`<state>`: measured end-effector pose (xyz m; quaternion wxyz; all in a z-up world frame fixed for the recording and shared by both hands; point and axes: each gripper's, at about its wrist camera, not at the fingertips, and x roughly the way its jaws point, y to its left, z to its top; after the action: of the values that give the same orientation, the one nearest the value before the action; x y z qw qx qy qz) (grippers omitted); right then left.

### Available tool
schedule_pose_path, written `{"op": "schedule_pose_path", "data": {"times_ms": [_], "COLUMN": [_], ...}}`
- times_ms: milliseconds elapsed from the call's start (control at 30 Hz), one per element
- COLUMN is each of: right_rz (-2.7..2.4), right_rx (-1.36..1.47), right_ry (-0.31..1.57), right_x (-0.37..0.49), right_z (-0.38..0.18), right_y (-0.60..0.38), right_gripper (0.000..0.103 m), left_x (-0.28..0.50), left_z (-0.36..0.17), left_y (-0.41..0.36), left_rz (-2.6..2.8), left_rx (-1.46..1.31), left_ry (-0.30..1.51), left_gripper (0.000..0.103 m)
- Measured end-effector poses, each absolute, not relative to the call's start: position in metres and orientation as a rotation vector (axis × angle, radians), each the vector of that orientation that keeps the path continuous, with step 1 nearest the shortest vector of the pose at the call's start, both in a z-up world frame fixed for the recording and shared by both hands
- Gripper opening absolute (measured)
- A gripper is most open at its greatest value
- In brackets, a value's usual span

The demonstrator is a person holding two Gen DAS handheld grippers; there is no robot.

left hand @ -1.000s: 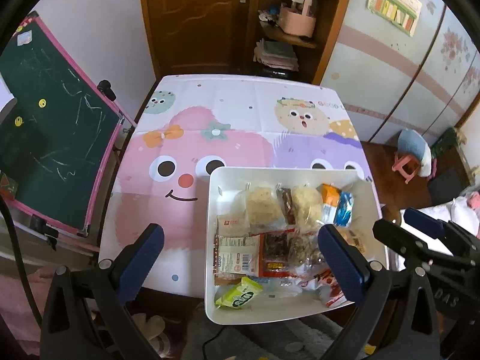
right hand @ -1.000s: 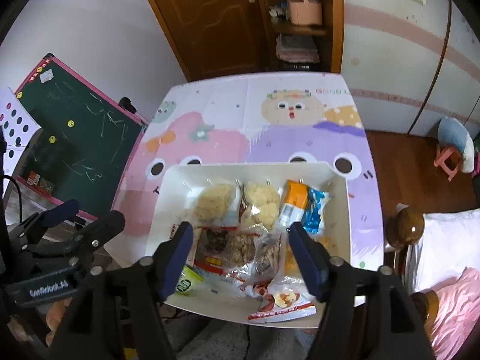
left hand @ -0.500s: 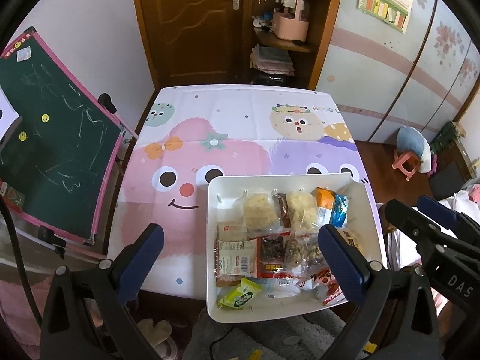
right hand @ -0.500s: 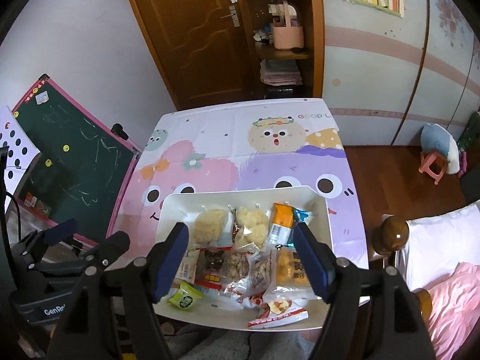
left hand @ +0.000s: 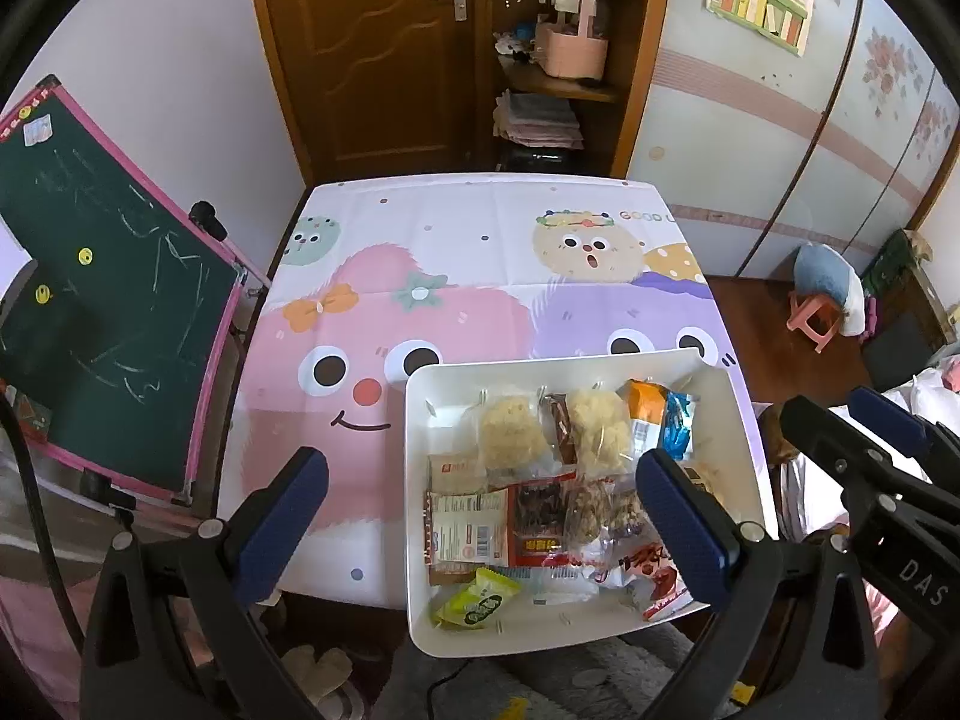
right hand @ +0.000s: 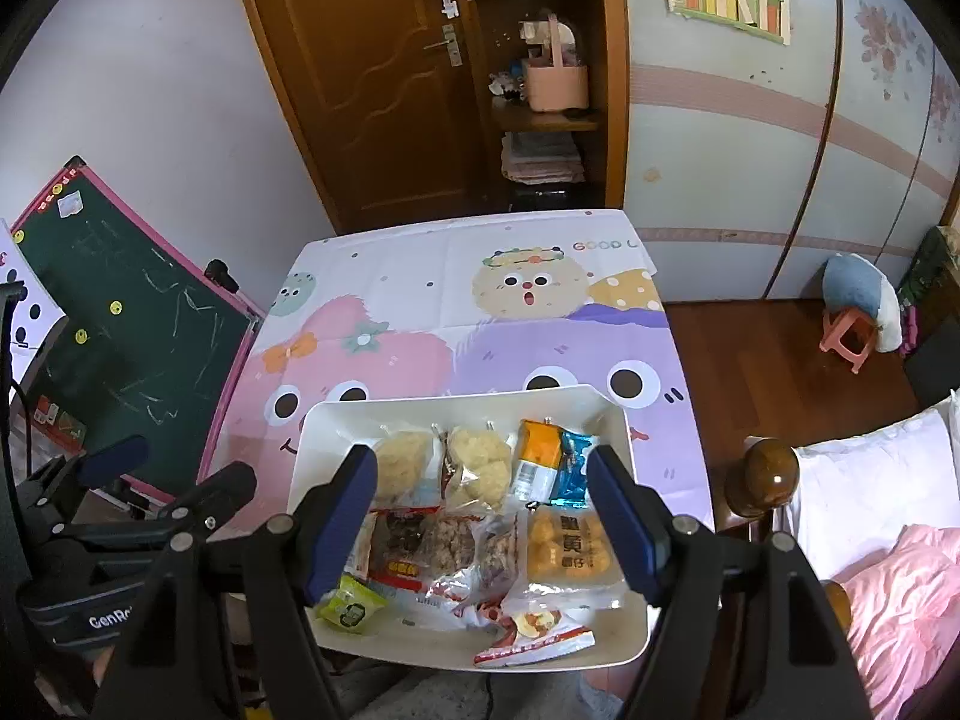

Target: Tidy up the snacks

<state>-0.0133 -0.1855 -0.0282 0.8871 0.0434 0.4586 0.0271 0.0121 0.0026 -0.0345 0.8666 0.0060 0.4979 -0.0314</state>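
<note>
A white tray (left hand: 420, 540) (right hand: 606, 408) sits at the near right corner of the table, full of packed snacks. Among them are two pale rice cakes (left hand: 507, 429) (right hand: 408, 456), an orange pack (right hand: 537, 450), a blue pack (right hand: 573, 468), a green pack (left hand: 477, 600) (right hand: 351, 603) and a red-and-white pack (left hand: 465, 531). High above the tray's left side hovers my left gripper (left hand: 480, 516), open and empty. My right gripper (right hand: 483, 516) also stands open and empty, well above the tray's middle. Each gripper shows at the other view's edge.
The table wears a cartoon-monster cloth (left hand: 420, 300) (right hand: 408, 324). A green chalkboard with a pink frame (left hand: 114, 324) (right hand: 138, 348) leans at its left. Behind stand a wooden door (right hand: 366, 78) and shelves. To the right are a bedpost (right hand: 771, 474), pink bedding and a small stool (right hand: 849, 336).
Both views have pulled back and up from the tray, which now looks smaller and lower in frame. More of the room shows. Neither gripper's opening has visibly changed.
</note>
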Motion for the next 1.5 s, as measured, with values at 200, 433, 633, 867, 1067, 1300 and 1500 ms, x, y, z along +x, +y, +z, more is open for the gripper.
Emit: {"op": "schedule_pose_path", "data": {"times_ms": [200, 433, 633, 867, 1067, 1300, 1500], "right_rz": [0.052, 0.052, 0.051, 0.052, 0.055, 0.059, 0.059], "right_rx": [0.098, 0.088, 0.088, 0.083, 0.075, 0.073, 0.073], "right_ry": [0.953, 0.947, 0.946, 0.941, 0.933, 0.933, 0.932], "right_x": [-0.012, -0.008, -0.007, -0.004, 0.0, 0.001, 0.001], "right_z": [-0.029, -0.029, -0.029, -0.029, -0.026, -0.026, -0.026], "right_y": [-0.189, -0.192, -0.191, -0.19, -0.186, -0.184, -0.183], "right_gripper": [0.073, 0.073, 0.073, 0.073, 0.073, 0.073, 0.073], "left_x": [0.014, 0.015, 0.015, 0.018, 0.023, 0.023, 0.023], "left_z": [-0.035, -0.036, -0.036, -0.036, -0.036, -0.036, -0.037], "left_y": [0.001, 0.0, -0.001, -0.001, 0.003, 0.005, 0.006], "left_rz": [-0.067, -0.067, -0.069, -0.067, -0.064, -0.065, -0.066], "left_rx": [0.019, 0.019, 0.018, 0.025, 0.027, 0.028, 0.03], "left_ry": [1.044, 1.046, 1.044, 1.038, 1.034, 1.036, 1.037], "left_gripper": [0.102, 0.102, 0.102, 0.102, 0.102, 0.102, 0.102]}}
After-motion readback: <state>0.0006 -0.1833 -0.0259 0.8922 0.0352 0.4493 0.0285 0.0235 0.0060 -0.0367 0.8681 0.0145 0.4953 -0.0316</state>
